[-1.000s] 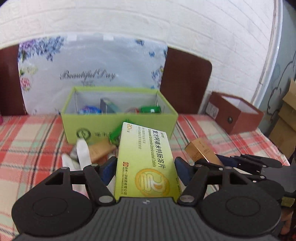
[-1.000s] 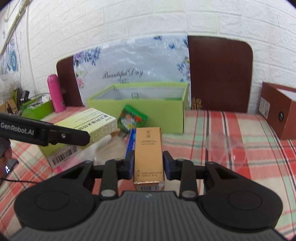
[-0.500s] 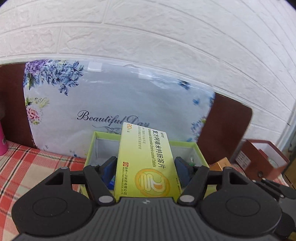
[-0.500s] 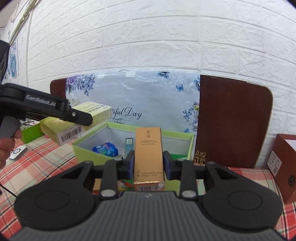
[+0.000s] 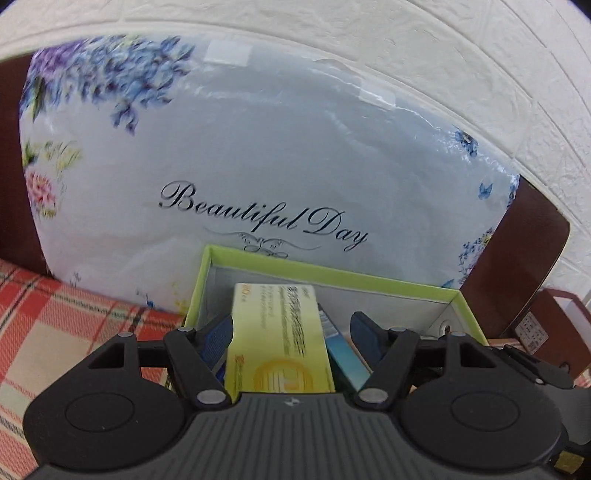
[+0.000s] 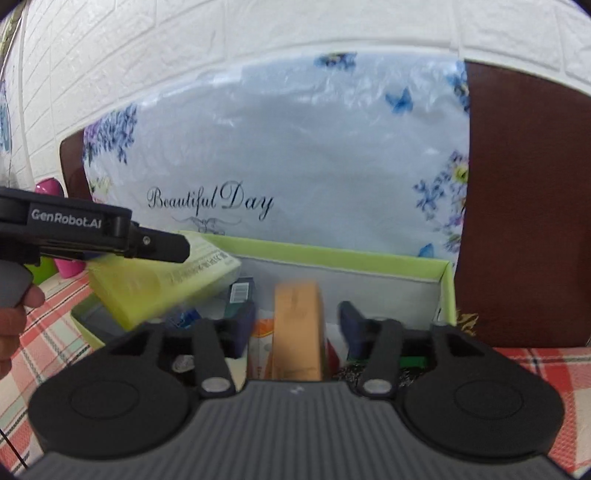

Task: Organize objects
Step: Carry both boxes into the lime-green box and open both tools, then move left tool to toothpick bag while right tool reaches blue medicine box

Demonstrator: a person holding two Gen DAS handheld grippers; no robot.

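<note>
You are at the drop: both packs hang over the green box [image 6: 369, 260], which already holds several items. Your left gripper [image 5: 291, 328] has its fingers spread, a gap on the right side of the yellow-green medicine box [image 5: 277, 339], so it looks released, though blur hides the left contact. Your right gripper [image 6: 295, 325] likewise stands wide of the gold carton [image 6: 297, 328], apparently falling in.

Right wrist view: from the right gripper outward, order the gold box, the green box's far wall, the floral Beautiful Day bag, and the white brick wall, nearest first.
1. gold box, between the right gripper fingers, centre.
2. green box far wall, just beyond, centre.
3. floral bag, standing behind the green box.
4. white brick wall, farthest, across the top.
</note>
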